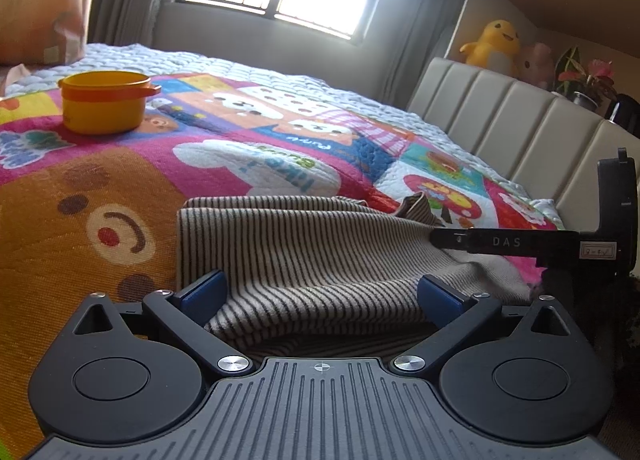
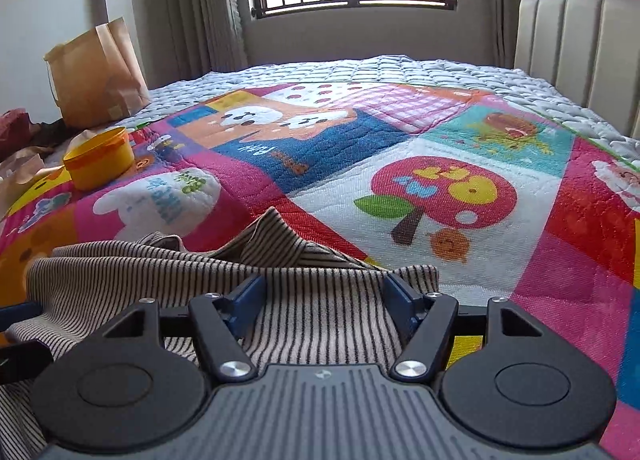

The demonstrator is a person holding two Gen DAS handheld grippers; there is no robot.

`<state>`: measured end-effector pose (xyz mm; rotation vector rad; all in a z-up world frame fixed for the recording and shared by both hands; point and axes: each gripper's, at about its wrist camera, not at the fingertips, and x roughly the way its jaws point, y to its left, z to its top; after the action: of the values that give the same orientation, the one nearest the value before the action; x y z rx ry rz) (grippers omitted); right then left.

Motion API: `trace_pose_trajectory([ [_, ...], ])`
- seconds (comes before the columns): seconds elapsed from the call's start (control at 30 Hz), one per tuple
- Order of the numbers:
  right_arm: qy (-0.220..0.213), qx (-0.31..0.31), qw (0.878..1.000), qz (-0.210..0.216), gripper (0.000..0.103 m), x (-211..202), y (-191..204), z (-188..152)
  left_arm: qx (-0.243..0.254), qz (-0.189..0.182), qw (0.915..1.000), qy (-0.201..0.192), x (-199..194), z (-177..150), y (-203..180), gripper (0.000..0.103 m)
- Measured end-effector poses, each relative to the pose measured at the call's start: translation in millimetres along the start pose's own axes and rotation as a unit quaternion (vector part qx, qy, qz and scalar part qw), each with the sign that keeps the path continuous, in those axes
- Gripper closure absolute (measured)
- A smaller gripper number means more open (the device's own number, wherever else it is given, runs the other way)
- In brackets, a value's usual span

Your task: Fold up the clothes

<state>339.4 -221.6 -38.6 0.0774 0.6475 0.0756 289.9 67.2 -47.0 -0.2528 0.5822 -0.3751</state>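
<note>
Ribbed striped knit garment, quilted cloth bedspread, glossy plastic pot

— How does the left gripper stand?
— Low and level, blue pads spread wide.
— And the right gripper?
— Same: low, fingers parted, clamping nothing.

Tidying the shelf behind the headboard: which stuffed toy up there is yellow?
The yellow duck-like plush, left of the pink plush; it stands taller and shows an open smiling beak.
</note>
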Motion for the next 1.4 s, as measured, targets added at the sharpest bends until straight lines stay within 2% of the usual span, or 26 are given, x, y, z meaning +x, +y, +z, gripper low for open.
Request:
trace_pose_trajectory([
  [0.07, 0.001, 0.002, 1.0, 0.009, 0.037, -6, -2, 3, -0.035, -0.018, 0.9992, -0.004, -12, 10, 11, 0.0],
  [0.13, -0.007, 0.016, 0.999, 0.035, 0.037, -21, -13, 11, -0.072, -0.035, 0.9967, -0.005, -24, 22, 27, 0.0],
  [0.23, -0.012, 0.037, 0.998, 0.055, 0.037, -42, -40, 24, -0.126, -0.062, 0.9891, 0.044, -20, 39, 58, 0.0],
  [0.37, 0.047, 0.097, 0.99, 0.094, 0.037, -36, -84, 26, -0.184, -0.119, 0.9671, 0.13, 12, 46, 88, 0.0],
  [0.43, 0.076, 0.112, 0.984, 0.116, 0.037, -25, -95, 21, -0.185, -0.133, 0.9638, 0.139, 26, 48, 91, 0.001],
  [0.5, 0.099, 0.115, 0.979, 0.136, 0.04, -10, -96, 17, -0.177, -0.139, 0.9644, 0.139, 41, 50, 90, 0.001],
  [0.6, 0.096, 0.098, 0.977, 0.162, 0.041, 13, -83, 24, -0.168, -0.144, 0.9655, 0.137, 63, 55, 86, 0.001],
  [0.7, 0.092, 0.082, 0.978, 0.17, 0.041, 37, -65, 34, -0.152, -0.142, 0.9688, 0.134, 77, 61, 79, 0.001],
  [0.77, 0.088, 0.069, 0.979, 0.169, 0.047, 44, -54, 37, -0.134, -0.133, 0.9732, 0.13, 77, 61, 73, 0.003],
  [0.8, 0.084, 0.061, 0.981, 0.166, 0.063, 42, -50, 38, -0.117, -0.12, 0.9773, 0.13, 74, 61, 69, 0.019],
  [0.83, 0.079, 0.056, 0.981, 0.166, 0.07, 37, -49, 39, -0.098, -0.104, 0.9811, 0.13, 70, 61, 65, 0.034],
  [0.87, 0.071, 0.055, 0.981, 0.17, 0.072, 28, -49, 40, -0.091, -0.096, 0.982, 0.135, 67, 60, 64, 0.058],
  [0.9, 0.063, 0.053, 0.981, 0.174, 0.075, 17, -50, 42, -0.096, -0.097, 0.9814, 0.135, 61, 60, 64, 0.066],
  [0.93, 0.056, 0.049, 0.981, 0.177, 0.083, 3, -51, 43, -0.103, -0.101, 0.9806, 0.133, 54, 60, 65, 0.068],
  [0.97, 0.049, 0.044, 0.981, 0.181, 0.084, -10, -51, 45, -0.098, -0.105, 0.9817, 0.125, 44, 61, 62, 0.072],
  [1.07, 0.031, 0.009, 0.982, 0.186, 0.085, -60, -46, 45, -0.075, -0.124, 0.9847, 0.096, 2, 65, 46, 0.075],
  [1.17, 0.021, -0.029, 0.981, 0.189, 0.085, -112, -37, 33, -0.058, -0.147, 0.9841, 0.081, -40, 61, 29, 0.075],
  [1.3, 0.023, -0.053, 0.98, 0.19, 0.085, -167, -26, 0, -0.035, -0.159, 0.9828, 0.087, -90, 34, 14, 0.075],
  [1.4, 0.034, -0.084, 0.979, 0.181, 0.085, -195, -15, -35, -0.028, -0.152, 0.9822, 0.106, -114, 4, 13, 0.074],
])
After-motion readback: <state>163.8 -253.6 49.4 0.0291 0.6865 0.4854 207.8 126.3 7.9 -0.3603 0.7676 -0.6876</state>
